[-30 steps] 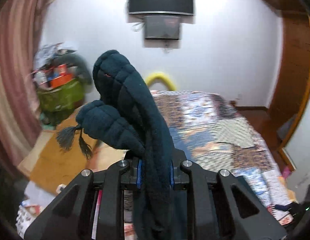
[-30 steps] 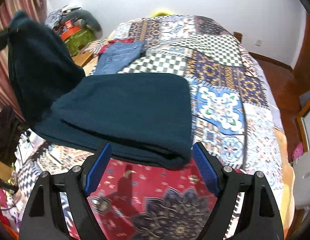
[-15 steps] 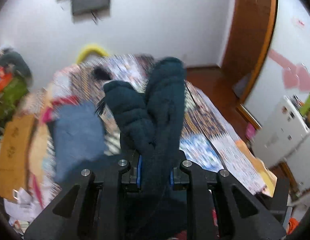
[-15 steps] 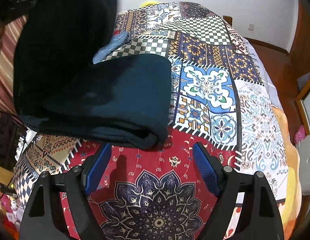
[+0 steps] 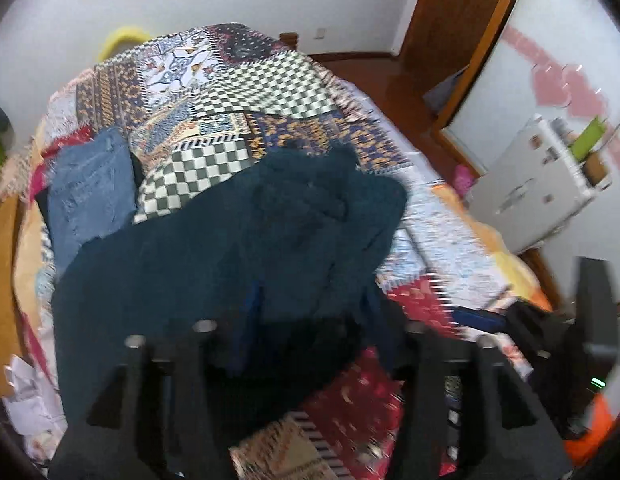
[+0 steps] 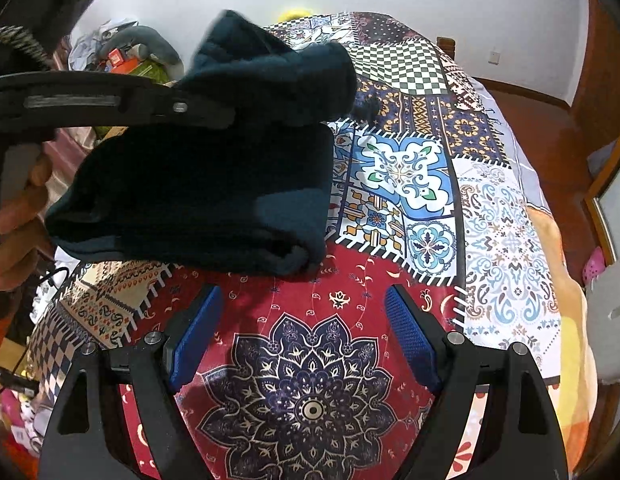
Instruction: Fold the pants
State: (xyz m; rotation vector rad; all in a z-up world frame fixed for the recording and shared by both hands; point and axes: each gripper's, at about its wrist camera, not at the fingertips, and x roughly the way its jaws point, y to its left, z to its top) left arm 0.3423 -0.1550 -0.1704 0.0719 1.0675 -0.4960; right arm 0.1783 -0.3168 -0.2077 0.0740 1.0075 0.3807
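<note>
Right wrist: thick, seemingly fleecy pants (image 6: 213, 184)

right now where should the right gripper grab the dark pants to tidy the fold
Grip the pants at the near right corner of the stack, where the folded layers end in a thick rounded edge on the bedspread. Come in low from the near side: the right gripper is open, empty and just short of that edge.

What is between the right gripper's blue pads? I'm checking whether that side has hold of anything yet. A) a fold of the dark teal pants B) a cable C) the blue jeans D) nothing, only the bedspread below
D: the right gripper stands open over the red bedspread, short of the pants.
</note>
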